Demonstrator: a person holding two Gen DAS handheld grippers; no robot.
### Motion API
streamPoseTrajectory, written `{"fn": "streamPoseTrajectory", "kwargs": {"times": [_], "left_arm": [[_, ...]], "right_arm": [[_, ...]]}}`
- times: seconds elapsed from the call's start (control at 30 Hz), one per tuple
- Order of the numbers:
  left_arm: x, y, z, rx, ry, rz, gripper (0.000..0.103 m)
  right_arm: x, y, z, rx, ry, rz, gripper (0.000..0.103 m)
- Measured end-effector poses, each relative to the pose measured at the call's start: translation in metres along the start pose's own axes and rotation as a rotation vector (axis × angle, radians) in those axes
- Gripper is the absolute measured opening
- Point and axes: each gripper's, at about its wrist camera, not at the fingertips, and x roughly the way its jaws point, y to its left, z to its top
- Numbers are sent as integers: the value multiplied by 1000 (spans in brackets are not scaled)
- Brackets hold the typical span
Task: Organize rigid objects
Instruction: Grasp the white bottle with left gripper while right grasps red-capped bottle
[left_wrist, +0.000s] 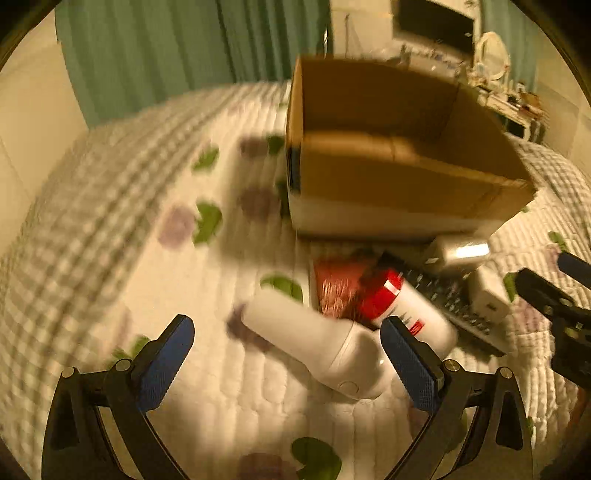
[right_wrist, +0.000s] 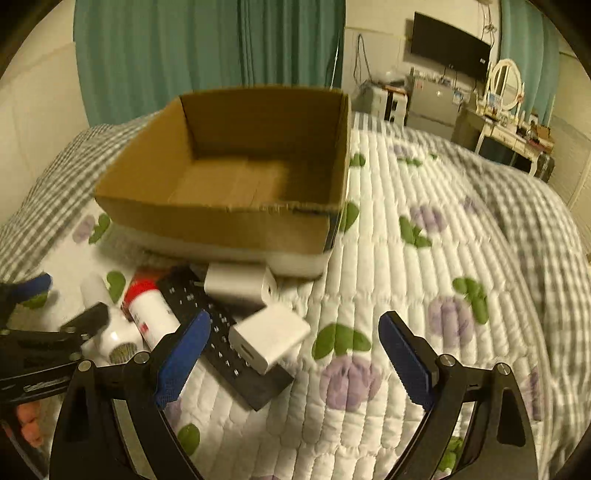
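Observation:
An open, empty cardboard box (left_wrist: 391, 147) (right_wrist: 236, 166) stands on the bed. In front of it lies a cluster: a white handheld device (left_wrist: 317, 343) (right_wrist: 110, 332), a white bottle with a red cap (left_wrist: 410, 310) (right_wrist: 147, 310), a red packet (left_wrist: 336, 284), a black remote (left_wrist: 450, 306) (right_wrist: 225, 343), a white charger (left_wrist: 487, 295) (right_wrist: 269, 336) and a silver-white block (left_wrist: 454, 254) (right_wrist: 236, 284). My left gripper (left_wrist: 288, 354) is open, its fingers either side of the white device, just above it. My right gripper (right_wrist: 295, 354) is open and empty, over the charger and the quilt.
The bed has a white quilt (right_wrist: 406, 266) with purple flowers and a grey checked blanket (left_wrist: 74, 206). Green curtains (right_wrist: 207, 48) hang behind. A dresser with a mirror (right_wrist: 506, 85) and a wall TV (right_wrist: 450, 44) stand at the far right.

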Motion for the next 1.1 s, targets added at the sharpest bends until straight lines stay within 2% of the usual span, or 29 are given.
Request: {"fn": "streamPoseTrajectory", "kwargs": {"times": [0.17, 0.23, 0.3, 0.33, 0.47, 0.67, 0.8, 0.87, 0.93, 0.97, 1.0, 1.03, 1.1], "left_arm": [[25, -5, -7, -63, 82, -121, 92], [28, -10, -7, -43, 87, -135, 81], [25, -16, -8, -24, 100, -189, 57], [24, -19, -9, -15, 108, -208, 52], [7, -24, -14, 64, 74, -186, 51], [-34, 0, -13, 127, -19, -136, 51], [-42, 16, -8, 176, -56, -67, 51], [-40, 21, -2, 184, -65, -54, 51], [-38, 26, -1, 168, -59, -72, 51], [-36, 28, -2, 158, -56, -81, 51], [-34, 32, -4, 152, -53, -85, 51], [-32, 31, -5, 149, -50, -88, 51], [-28, 33, -7, 144, -42, -99, 51]], "right_arm": [[2, -6, -4, 30, 0, 10, 93], [1, -7, -5, 35, -1, 9, 93], [2, -8, -5, 36, 1, 6, 93], [2, -7, -5, 34, 2, 6, 93], [-1, 0, -8, 5, -10, 11, 93], [-1, 28, -12, -88, -19, 53, 93], [10, 54, -14, -152, 18, 148, 91], [16, 70, -16, -197, 43, 196, 85], [23, 84, -18, -246, 67, 214, 78], [27, 90, -19, -269, 77, 208, 72], [31, 94, -20, -284, 82, 206, 62], [35, 97, -19, -298, 88, 203, 57], [44, 102, -17, -319, 101, 194, 56]]}}
